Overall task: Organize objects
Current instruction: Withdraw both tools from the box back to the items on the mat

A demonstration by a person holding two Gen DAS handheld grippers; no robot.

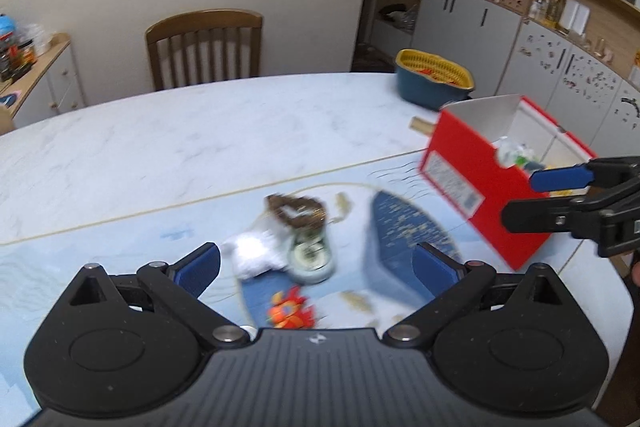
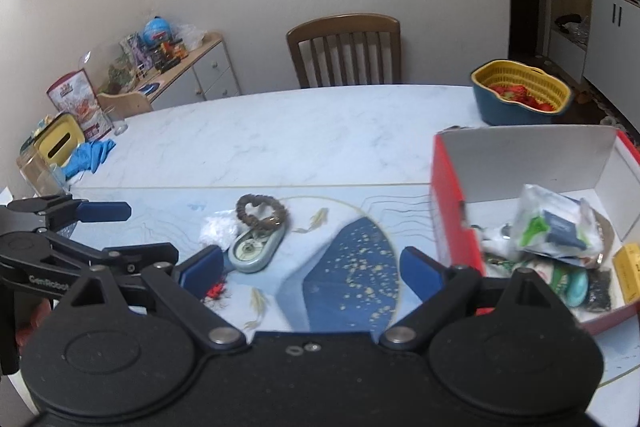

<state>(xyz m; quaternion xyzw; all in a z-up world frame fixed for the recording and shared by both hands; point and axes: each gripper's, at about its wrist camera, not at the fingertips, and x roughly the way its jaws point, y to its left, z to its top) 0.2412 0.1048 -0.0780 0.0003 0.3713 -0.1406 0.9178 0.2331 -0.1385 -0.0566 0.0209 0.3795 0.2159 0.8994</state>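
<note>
Marble table (image 2: 280, 143) w/ blue mat (image 2: 352, 267), chair (image 2: 346, 51) behind — both grippers' fingers spread, nothing btwn.

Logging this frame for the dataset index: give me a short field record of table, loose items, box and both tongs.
surface: marble table with blue printed mat
loose items: bead bracelet, oval grey-green case, white crumpled packet
box: red box, open, holding packets
basket: yellow-and-blue basket, far edge
left tongs: open, empty, above the loose items
right tongs: open, empty, beside the box
</note>
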